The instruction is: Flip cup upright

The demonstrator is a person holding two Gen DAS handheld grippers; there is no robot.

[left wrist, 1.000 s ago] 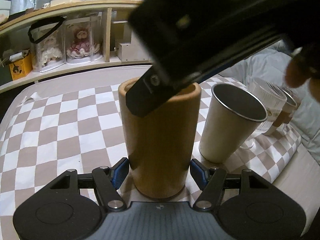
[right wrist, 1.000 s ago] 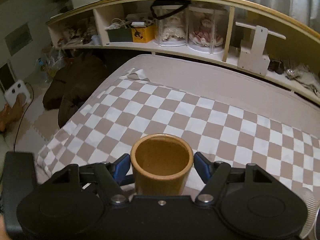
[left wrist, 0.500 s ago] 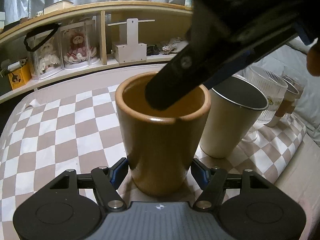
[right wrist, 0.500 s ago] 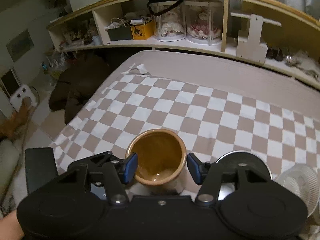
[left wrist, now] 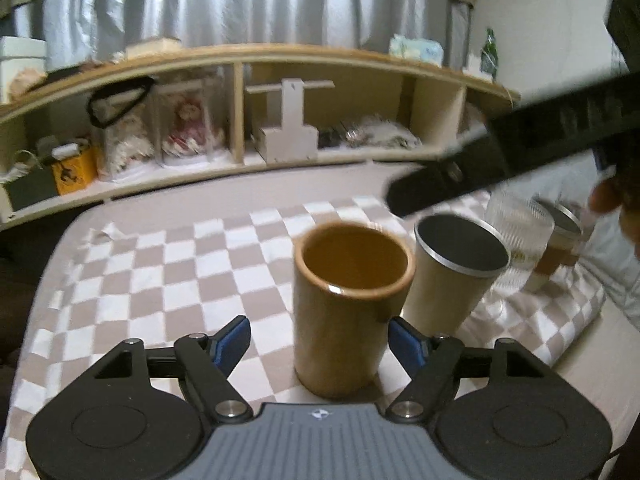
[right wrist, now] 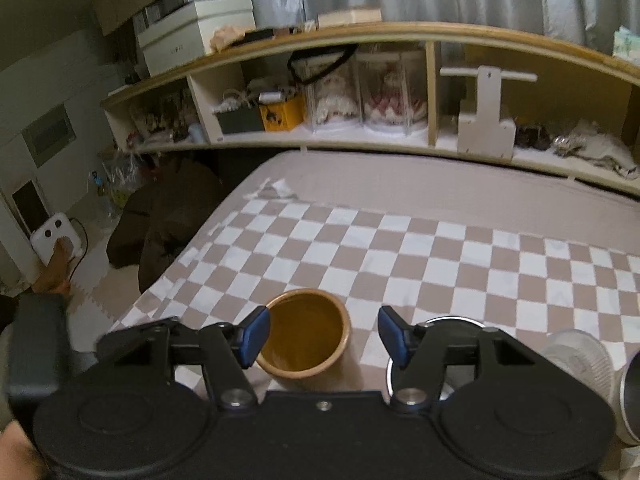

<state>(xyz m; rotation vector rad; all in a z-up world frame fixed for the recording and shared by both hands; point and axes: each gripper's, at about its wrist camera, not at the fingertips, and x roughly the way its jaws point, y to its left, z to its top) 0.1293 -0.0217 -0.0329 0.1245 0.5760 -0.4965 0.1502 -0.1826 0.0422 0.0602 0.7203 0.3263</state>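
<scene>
Two views logged, left wrist first.

Left wrist: brown cup stands upright on the checkered cloth, mouth up, interior visible. Left gripper is spread, blue pads either side of the cup's lower body with a clear gap on each side; no contact seen. Just right of the cup, a cream tumbler with a metal rim, also upright; whether the two touch I cannot tell. Beyond it, a ribbed glass. A dark bar crosses the upper right, probably the other gripper's body.

Right wrist: looking down into the cup from above. Right gripper is spread wide; the left pad lies near the rim, the right pad well apart. Nothing grasped.

Progress, as judged: the flip appears done, the cup resting on its base and both tools released. Remaining: only drawing both grippers clear without knocking the cup or tumbler.
</scene>
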